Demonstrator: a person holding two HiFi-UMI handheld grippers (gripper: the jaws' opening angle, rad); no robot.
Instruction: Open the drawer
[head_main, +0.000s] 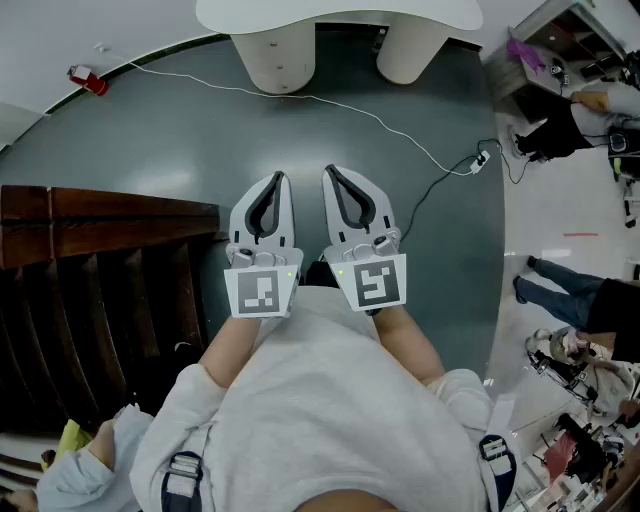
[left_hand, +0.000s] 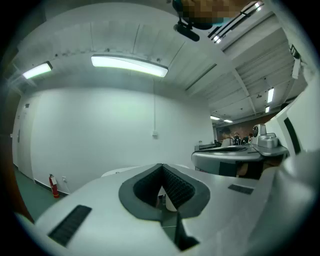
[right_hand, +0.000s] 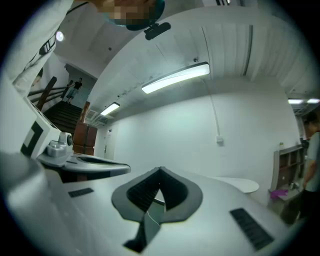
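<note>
Two empty grippers point ahead side by side, jaws pressed together: left gripper (head_main: 281, 180), right gripper (head_main: 330, 172). No drawer shows; dark wooden stairs (head_main: 90, 260) lie nearer the left.

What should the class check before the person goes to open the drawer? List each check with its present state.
1. Left gripper empty: ok, jaws shut on nothing.
2. Right gripper empty: ok, jaws shut on nothing.
3. Jaws open for a handle: not ok, both shut.
4. Drawer found: cannot tell; the dark wooden furniture at the person's left shows no clear front or handle.
5. Grippers aimed at that furniture: not ok; both point ahead toward the white table.
</note>
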